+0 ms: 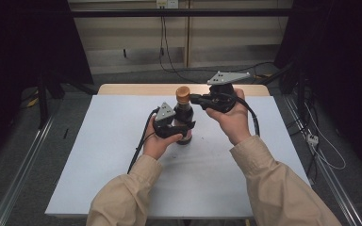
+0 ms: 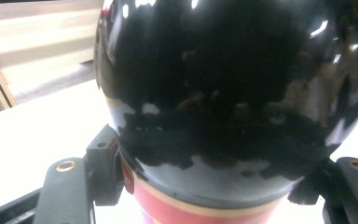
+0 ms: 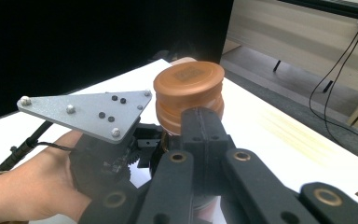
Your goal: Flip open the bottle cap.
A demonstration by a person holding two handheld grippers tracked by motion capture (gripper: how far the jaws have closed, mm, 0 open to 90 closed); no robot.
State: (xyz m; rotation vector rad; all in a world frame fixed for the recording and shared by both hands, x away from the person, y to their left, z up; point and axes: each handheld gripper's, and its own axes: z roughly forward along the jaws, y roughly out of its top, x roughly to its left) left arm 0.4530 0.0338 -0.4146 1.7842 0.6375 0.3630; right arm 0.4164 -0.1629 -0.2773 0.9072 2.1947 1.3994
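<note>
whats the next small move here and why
Probably twist the right gripper to loosen the brown cap. Its jaws look shut on the cap, while the left gripper clamps the dark bottle upright on the table, steadying it.

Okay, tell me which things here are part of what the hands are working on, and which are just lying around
In use:
- dark bottle, clamped around its body by the left gripper
- brown cap on the bottle, with the right gripper at it
- white table under the bottle

Lying about:
- cables on the floor
- wooden panel behind the table
</note>
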